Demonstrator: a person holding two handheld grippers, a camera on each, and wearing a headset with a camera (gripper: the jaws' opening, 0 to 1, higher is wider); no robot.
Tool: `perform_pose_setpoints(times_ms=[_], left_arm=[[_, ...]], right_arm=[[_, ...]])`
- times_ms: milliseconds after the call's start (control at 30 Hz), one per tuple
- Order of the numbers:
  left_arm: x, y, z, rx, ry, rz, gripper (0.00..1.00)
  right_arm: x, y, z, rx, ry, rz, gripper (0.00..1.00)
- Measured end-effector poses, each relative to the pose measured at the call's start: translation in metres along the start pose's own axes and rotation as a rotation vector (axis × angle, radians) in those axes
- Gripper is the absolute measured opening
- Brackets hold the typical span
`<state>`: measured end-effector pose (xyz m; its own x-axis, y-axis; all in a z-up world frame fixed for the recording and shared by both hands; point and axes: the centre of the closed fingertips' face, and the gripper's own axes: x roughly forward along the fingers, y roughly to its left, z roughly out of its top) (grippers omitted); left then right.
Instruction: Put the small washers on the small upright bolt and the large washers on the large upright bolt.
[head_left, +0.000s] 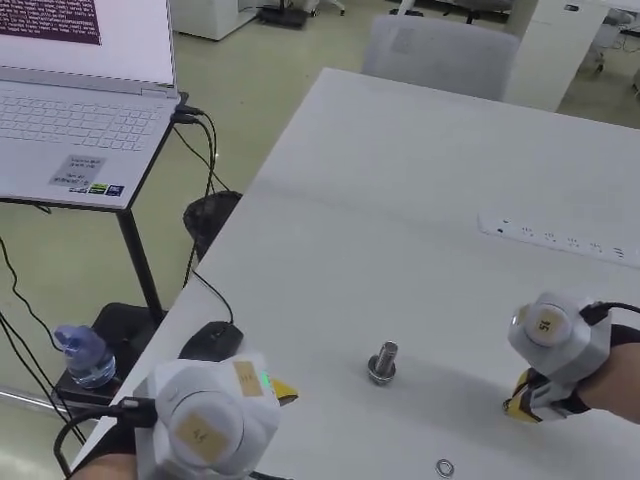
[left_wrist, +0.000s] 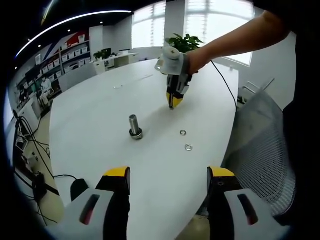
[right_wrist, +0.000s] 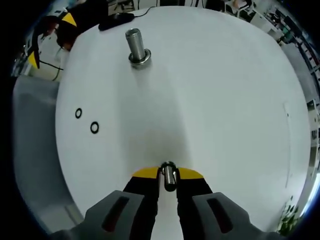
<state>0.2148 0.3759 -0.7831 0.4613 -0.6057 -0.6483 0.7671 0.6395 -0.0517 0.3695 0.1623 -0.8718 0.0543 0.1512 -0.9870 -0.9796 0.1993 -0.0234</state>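
I see the large bolt (head_left: 383, 362) standing upright on the white table (head_left: 400, 200), wide end down and thread up. My right claw (right_wrist: 168, 173) is clenched on a small bolt (right_wrist: 169, 179) (at least it reads as one, a short metal stub). It holds the small bolt upright between its yellow tips, low over the table. It is to the right of the large bolt in the head view and well apart from it. I cannot tell whether the small bolt's lower end touches the surface.

My left claw (left_wrist: 170, 172) is released, its jaws spread wide with nothing between them. It hovers at the table's near edge, on the large bolt's left.

Two washers (right_wrist: 94, 127) lie flat on the table, close together but not touching. They are on the near side of the large bolt, between it and the table's edge. I cannot tell whether their sizes differ.

A power strip (head_left: 560, 240) lies on the far side of the large bolt, well apart from it. A laptop (head_left: 80, 120) sits far to the large bolt's left, off the table.
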Motion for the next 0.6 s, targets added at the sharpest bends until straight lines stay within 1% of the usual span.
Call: perform_pose_setpoints(times_ms=[100, 167, 467, 600], left_arm=[[0.0, -0.0008, -0.0014, 0.0, 0.003, -0.004, 0.61], [-0.0001, -0.0013, -0.0011, 0.0, 0.001, -0.004, 0.61], [-0.0005, -0.0021, -0.0006, -0.003, -0.001, -0.003, 0.6], [-0.0009, -0.0029, -0.0006, -0.002, -0.003, -0.004, 0.6]], right_arm=[[-0.0002, -0.0009, 0.0007, -0.007, 0.0, -0.007, 0.14], [-0.0002, -0.002, 0.0014, -0.008, -0.004, -0.013, 0.16], [-0.0001, -0.0028, -0.0014, -0.011, 0.003, -0.011, 0.19], [-0.0026, -0.002, 0.0005, -0.016, -0.003, -0.01, 0.19]])
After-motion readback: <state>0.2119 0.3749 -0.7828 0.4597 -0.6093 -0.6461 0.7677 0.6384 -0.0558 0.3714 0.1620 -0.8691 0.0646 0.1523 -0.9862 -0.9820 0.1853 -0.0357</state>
